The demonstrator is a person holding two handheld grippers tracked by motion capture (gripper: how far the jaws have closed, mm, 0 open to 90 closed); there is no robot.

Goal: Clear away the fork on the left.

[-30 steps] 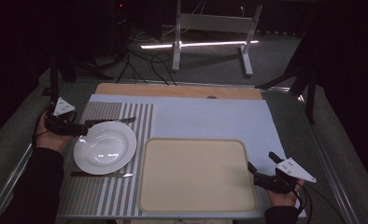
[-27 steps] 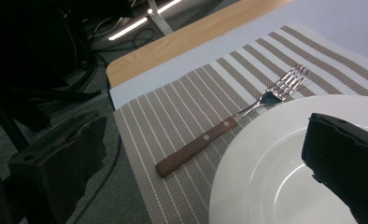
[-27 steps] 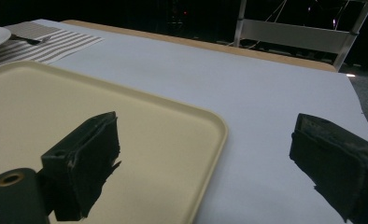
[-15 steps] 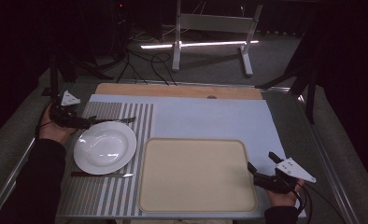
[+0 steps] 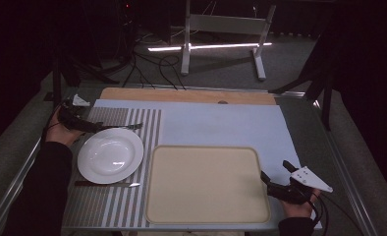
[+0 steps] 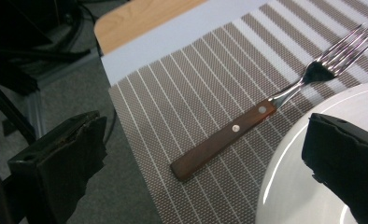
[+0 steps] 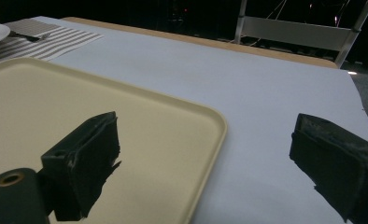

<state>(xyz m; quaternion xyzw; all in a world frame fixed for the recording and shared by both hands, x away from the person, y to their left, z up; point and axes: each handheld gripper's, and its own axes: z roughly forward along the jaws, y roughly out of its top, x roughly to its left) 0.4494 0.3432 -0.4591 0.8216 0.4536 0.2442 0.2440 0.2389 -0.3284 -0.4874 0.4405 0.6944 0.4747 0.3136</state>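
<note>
Between the parted jaws of the left gripper (image 6: 205, 158), in the left gripper view, lies a fork (image 6: 266, 105) with a brown riveted handle, flat on the striped placemat (image 6: 187, 84). Its handle end points back toward the gap and its tines lie farthest away, the tips running to the frame's edge. The jaws stand wide and released, grasping nothing. The one on the view's right hangs over the rim of the white plate (image 6: 313, 168), which is cut off at the bottom and right of that view and sits just beside the fork. In the high view the left gripper (image 5: 91, 127) is dark against the placemat, so its jaw tips are hard to make out, and the fork (image 5: 125, 127) shows as a thin glint beyond the plate (image 5: 110, 155). A knife (image 5: 108, 184) lies on the plate's near side.

The right gripper (image 7: 210, 168) is also open and empty, one jaw over the corner of the cream tray (image 7: 126, 121), the other over the pale blue mat (image 7: 247, 93).
</note>
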